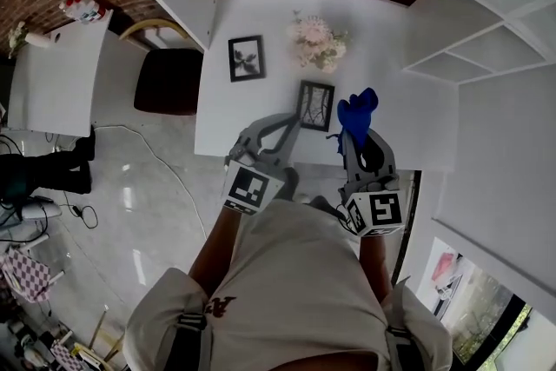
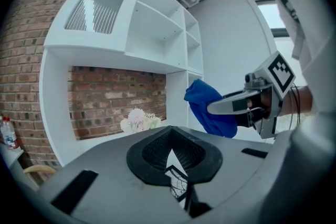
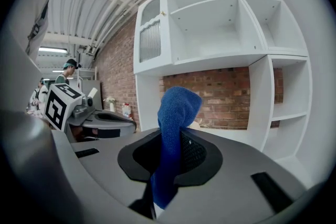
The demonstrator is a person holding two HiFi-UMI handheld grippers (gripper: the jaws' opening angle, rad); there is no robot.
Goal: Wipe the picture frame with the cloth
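Head view first: the left tool (image 1: 296,121) is clamped on the edge of the picture frame (image 1: 315,105), which sits over the middle of the table (image 1: 400,117), closer to its near edge. I honestly can't tell if it's resting on the table or lifted off it. The right tool (image 1: 351,137) is just beside it, closed on a blue cloth (image 1: 358,107) that sticks up out of the tips. Further back there's a second frame (image 1: 246,58) toward the far left corner, and some flowers (image 1: 319,42) near the far edge. In the left gripper view the frame (image 2: 178,184) is pinched by a thin slice of its edge between the jaws. The cloth (image 2: 210,110) hangs off the right tool (image 2: 231,105) right next to it. In the right gripper view the jaws are shut on the cloth (image 3: 176,131), which stands up in a floppy fold. My take: the frame is light and stiff, but the front is probably slick and breakable. So grip the border rather than the face, and wipe gently. The cloth is soft and will just drape, so bunch it up.
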